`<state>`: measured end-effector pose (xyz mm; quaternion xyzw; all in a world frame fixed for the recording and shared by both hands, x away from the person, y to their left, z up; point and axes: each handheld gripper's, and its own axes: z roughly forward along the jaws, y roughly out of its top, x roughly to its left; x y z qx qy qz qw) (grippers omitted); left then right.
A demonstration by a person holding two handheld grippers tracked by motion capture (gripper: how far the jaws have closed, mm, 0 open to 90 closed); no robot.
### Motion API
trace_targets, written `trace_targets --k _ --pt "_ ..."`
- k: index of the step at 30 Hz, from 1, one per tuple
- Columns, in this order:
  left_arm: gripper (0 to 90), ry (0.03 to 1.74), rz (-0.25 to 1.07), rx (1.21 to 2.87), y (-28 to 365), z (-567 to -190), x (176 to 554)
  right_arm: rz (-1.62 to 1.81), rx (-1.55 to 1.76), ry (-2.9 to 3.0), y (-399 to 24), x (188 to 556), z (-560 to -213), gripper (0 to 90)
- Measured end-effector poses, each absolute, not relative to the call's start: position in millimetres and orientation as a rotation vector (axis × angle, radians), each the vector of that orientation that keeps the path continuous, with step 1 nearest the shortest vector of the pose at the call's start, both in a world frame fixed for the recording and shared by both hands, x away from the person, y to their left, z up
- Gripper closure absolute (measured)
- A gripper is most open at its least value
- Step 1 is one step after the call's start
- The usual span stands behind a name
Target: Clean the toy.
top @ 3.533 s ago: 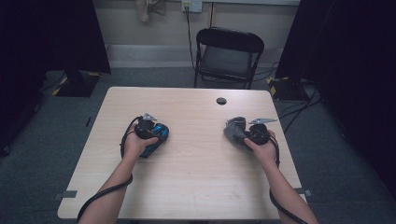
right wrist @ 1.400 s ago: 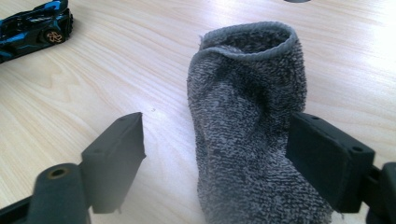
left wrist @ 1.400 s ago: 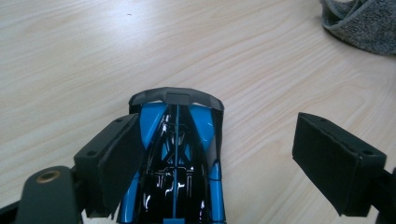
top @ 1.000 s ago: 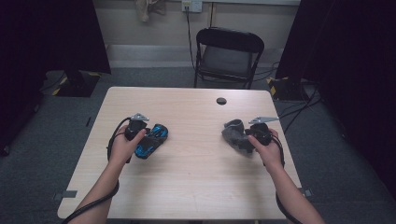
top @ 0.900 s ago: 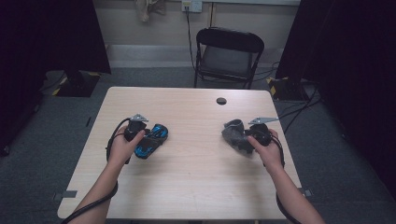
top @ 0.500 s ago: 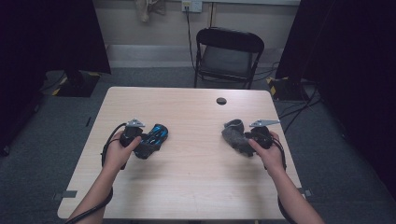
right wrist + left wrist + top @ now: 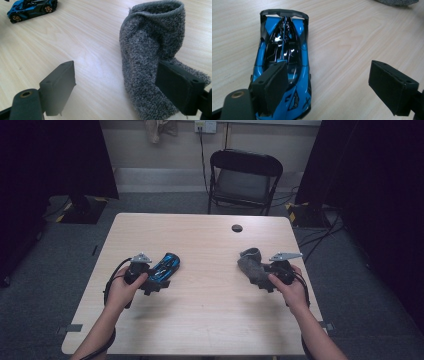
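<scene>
A blue and black toy race car (image 7: 165,265) lies on the wooden table (image 7: 200,320), left of centre. My left gripper (image 7: 150,281) sits just behind it, open. In the left gripper view the car (image 7: 284,55) lies to the left of the gap, and the left pad (image 7: 272,87) overlaps its near end while my left gripper (image 7: 329,75) holds nothing. A grey fuzzy cloth (image 7: 251,265) lies crumpled right of centre. My right gripper (image 7: 263,281) is open at its near end. In the right gripper view the cloth (image 7: 150,50) rises behind the right pad of my right gripper (image 7: 116,77).
A small black disc (image 7: 237,228) lies near the table's far edge. A black folding chair (image 7: 244,175) stands beyond the table. Bare wood stretches between the two hands and toward the near edge. The car (image 7: 32,8) lies far off in the right gripper view.
My left hand has drawn back toward the near left, off the car, which stays in place. The right hand has barely shifted.
</scene>
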<state>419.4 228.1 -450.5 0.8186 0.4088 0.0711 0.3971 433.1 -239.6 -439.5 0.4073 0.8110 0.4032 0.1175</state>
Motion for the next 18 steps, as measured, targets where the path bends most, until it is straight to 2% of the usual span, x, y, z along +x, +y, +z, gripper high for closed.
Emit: trace_targets --k 18 --pt "15.9 1.013 0.149 2.072 237 -455 401 1.184 1.194 2.412 -250 417 -449 16.0"
